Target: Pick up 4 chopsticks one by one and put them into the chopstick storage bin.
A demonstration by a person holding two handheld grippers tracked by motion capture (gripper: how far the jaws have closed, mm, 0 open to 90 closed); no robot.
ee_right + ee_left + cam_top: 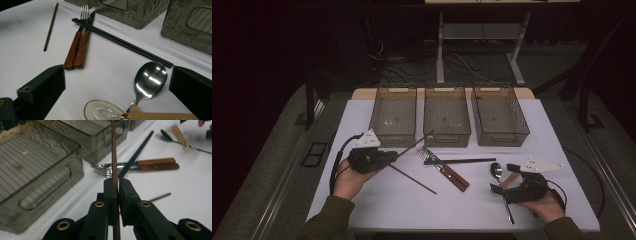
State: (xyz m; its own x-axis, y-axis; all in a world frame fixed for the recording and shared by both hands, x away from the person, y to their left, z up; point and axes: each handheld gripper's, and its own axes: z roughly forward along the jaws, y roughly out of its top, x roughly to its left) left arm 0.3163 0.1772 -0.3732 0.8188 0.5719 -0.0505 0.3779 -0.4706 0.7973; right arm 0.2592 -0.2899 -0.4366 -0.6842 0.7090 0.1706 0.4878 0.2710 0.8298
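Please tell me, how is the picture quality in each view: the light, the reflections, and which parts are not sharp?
High view: dim, dark room around the white table. Left gripper view: the bin and fork are soft; the brown chopstick in the left gripper blurs near the lens. Right gripper view: bright glare on the spoon; the right gripper is blurred.

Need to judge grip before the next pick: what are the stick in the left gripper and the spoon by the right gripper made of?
Stick: likely wood or bamboo, a matt reddish-brown chopstick with faint grain, clamped in the left gripper. Spoon: apparently polished metal, its bowl mirror-bright with sharp highlights, probably slippery, lying between the open jaws of the right gripper.
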